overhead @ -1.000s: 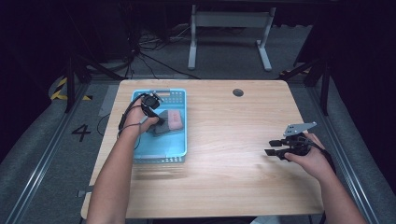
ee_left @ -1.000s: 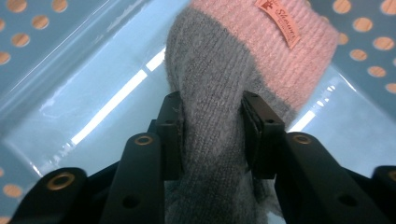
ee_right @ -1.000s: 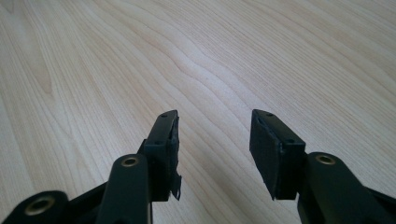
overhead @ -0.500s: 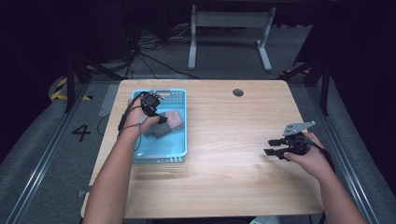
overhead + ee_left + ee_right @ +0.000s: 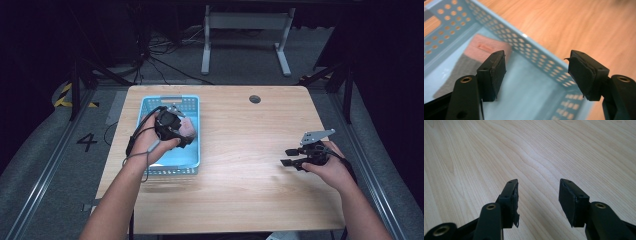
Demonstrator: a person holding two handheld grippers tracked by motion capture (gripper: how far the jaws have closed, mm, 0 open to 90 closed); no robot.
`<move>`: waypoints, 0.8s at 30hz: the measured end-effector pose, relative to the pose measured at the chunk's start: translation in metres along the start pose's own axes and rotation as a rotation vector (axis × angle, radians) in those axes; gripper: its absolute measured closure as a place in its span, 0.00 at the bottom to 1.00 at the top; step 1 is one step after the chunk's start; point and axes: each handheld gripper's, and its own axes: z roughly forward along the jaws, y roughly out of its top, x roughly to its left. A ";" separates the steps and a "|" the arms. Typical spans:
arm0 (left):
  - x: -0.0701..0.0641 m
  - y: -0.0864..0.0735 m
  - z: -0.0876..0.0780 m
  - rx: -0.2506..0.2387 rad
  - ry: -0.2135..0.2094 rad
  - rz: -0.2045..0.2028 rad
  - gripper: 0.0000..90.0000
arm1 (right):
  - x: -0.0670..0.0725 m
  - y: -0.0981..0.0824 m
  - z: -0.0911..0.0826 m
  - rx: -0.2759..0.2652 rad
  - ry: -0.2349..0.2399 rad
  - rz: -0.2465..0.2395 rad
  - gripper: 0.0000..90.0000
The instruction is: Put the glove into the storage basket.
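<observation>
Wooden table (image 5: pixel 240 150); basket (image 5: pixel 544 65) sponge (image 5: pixel 471 62) half-hidden; left tongs (image 5: pixel 536 72), right tongs (image 5: pixel 537 200) gaping, empty.

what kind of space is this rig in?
Likely a lab or studio recording bay: wooden table on grey carpet, taped floor number 4, hazard-striped marking, loose cables and dark surroundings.

Pink-grey sponge (image 5: pixel 477 58), flat in blue basket (image 5: pixel 541 62)
</observation>
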 end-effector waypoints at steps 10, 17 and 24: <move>-0.044 -0.018 -0.006 -0.070 -0.086 0.036 0.34 | 0.000 -0.002 0.000 0.003 0.003 0.007 0.56; -0.061 -0.036 0.004 -0.098 -0.129 0.045 0.33 | 0.001 -0.002 0.001 0.005 0.010 0.014 0.56; -0.071 -0.050 0.016 -0.078 -0.161 0.061 0.34 | -0.001 -0.005 0.006 0.023 0.012 0.012 0.56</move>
